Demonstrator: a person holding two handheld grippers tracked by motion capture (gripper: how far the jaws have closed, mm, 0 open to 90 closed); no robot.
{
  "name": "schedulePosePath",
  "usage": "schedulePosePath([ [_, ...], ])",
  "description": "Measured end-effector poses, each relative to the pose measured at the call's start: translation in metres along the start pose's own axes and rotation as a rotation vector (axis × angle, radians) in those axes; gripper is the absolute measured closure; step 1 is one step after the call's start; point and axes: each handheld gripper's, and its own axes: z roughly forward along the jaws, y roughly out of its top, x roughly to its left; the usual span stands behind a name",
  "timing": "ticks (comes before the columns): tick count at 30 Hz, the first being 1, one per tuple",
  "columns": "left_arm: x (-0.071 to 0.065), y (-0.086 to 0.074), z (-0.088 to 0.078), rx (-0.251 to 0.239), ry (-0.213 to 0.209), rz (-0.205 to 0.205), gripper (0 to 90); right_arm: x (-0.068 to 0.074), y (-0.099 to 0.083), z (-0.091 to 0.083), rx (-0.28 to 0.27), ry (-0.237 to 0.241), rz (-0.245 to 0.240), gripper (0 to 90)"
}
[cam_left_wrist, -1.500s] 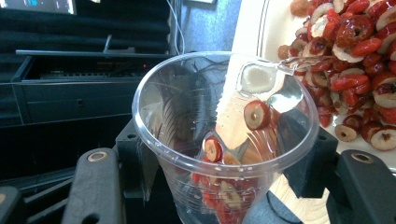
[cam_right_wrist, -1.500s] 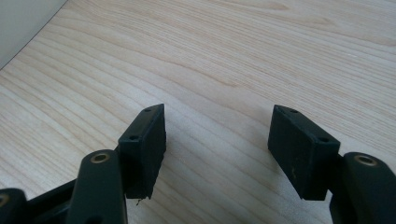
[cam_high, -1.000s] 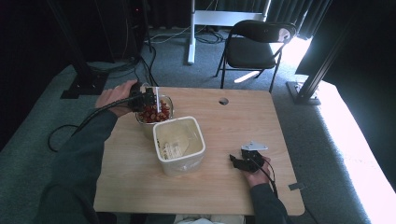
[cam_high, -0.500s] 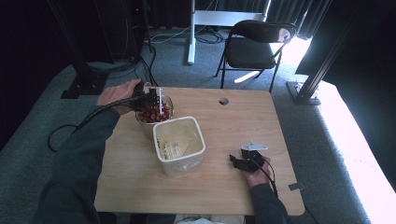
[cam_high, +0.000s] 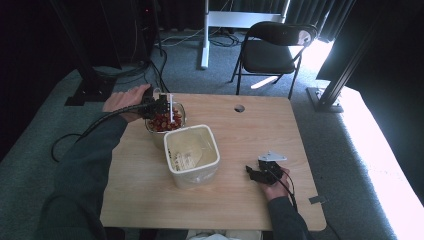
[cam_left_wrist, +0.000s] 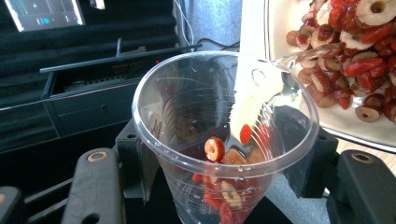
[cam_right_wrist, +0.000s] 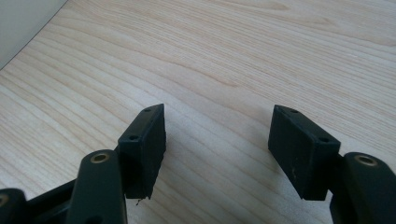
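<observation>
At the far left of the bench, the person's left hand holds the left tool over a bowl heaped with red dried fruit slices. In the left gripper view this tool's two black jaws are clamped on a clear plastic cup, one on each side of its wall. The cup is tipped so its mouth faces the camera, and a few red and pale fruit slices lie inside it near the bottom. Its rim sits just beside the fruit pile in the white bowl at the upper right of that view.

Just to the right of the bowl, near the middle of the bench, stands a white, round-cornered tub; it touches or nearly touches the bowl, and pale contents show inside, too unclear to name.

Farther right, a small round hole pierces the bench top near its far edge.

At the right, near the front edge, the person's right hand rests the right tool on the wood, well apart from the tub. In the right gripper view its jaws stand wide apart with nothing between them but bare wood grain.

Beyond the bench, a black folding chair stands on the grey carpet.
</observation>
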Motion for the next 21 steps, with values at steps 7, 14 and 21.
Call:
schedulePosePath([
  [7, -0.0023, 0.0004, 0.0001, 0.003, 0.003, -0.002, 37.9, 0.0000, 0.0000, 0.0000, 0.000, 0.000, 0.000, 36.2],
  [14, -0.0016, 0.0001, 0.0002, 0.011, 0.009, 0.017, 38.0, 0.0000, 0.0000, 0.0000, 0.000, 0.000, 0.000, 36.2],
  [21, -0.0025, 0.0009, 0.0011, 0.032, 0.007, 0.053, 37.9, 0.0000, 0.0000, 0.0000, 0.000, 0.000, 0.000, 36.2],
])
